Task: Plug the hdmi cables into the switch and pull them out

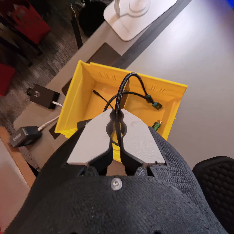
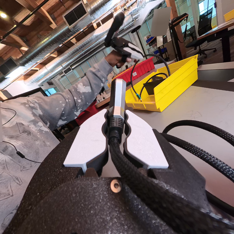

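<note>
A yellow bin [image 1: 76, 101] stands on the grey table. My left gripper [image 1: 117, 112] is shut on a thin black braided HDMI cable [image 1: 120, 91] and holds it above the bin. The cable loops down to a green plug [image 1: 157, 105] hanging in the bin. Another green plug [image 1: 157, 125] lies on the bin floor. In the right wrist view a black box, probably the switch [image 2: 151, 87], lies in the bin [image 2: 177, 82]. My right gripper [image 2: 116, 112] is shut on the silver and black plug [image 2: 117, 96] of a thick braided cable [image 2: 202, 145], above the table in front of the bin.
A white monitor base [image 1: 133, 21] stands behind the bin. Two black power adapters [image 1: 43, 96] [image 1: 25, 136] lie to its left. A black chair [image 1: 215, 187] is at the right. A red bin [image 2: 139, 68] sits beyond. A person's sleeve [image 2: 76, 96] crosses the left.
</note>
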A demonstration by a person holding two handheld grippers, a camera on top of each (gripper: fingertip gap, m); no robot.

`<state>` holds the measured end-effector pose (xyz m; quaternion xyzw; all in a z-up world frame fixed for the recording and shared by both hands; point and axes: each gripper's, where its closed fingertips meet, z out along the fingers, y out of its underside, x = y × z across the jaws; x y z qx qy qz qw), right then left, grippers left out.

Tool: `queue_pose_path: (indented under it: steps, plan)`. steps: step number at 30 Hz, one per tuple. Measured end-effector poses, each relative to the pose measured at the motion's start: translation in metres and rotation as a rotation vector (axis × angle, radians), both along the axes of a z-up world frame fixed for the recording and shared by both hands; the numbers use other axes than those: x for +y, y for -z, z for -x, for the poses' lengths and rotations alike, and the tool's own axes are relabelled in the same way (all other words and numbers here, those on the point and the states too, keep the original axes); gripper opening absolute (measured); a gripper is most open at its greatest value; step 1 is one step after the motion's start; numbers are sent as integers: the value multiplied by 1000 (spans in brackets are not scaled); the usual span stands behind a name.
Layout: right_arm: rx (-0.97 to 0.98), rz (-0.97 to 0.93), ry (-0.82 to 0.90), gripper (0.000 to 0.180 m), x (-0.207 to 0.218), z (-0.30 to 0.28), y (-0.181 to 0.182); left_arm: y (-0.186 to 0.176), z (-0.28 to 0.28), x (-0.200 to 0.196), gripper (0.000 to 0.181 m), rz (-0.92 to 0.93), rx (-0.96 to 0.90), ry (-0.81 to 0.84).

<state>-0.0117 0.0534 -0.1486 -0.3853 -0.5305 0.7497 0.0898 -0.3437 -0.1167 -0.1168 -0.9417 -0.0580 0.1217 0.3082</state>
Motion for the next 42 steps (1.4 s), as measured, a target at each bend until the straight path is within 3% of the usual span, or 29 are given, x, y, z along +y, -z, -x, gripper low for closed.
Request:
queue_pose_path:
  steps: [6,10,19,24,30,32,35,39,42]
  plan:
    - [45,27,-3,21,3,-6,-13,-76,-49,8,7,-157,56,64]
    - [69,44,-16,21,5,-11,-18,-86,-89,16,7,-319,-101,105]
    - [123,4,-221,21,-2,-42,-17,50,-148,34,7,-628,-645,-67]
    - [114,-38,-303,21,-3,-57,-7,98,-161,21,7,-739,-697,-159]
    - [88,-49,-282,21,0,-52,0,137,-182,1,9,-596,-565,-156]
    - [85,-55,-279,21,0,-51,1,139,-183,-5,14,-538,-443,-123]
    - [90,-50,-283,21,1,-53,0,133,-207,-6,17,-441,-282,64]
    - [95,-42,-288,21,2,-54,-1,149,-284,-4,25,-236,-346,419]
    - [96,-43,-286,21,2,-54,-1,171,-322,-8,28,-92,-300,592]
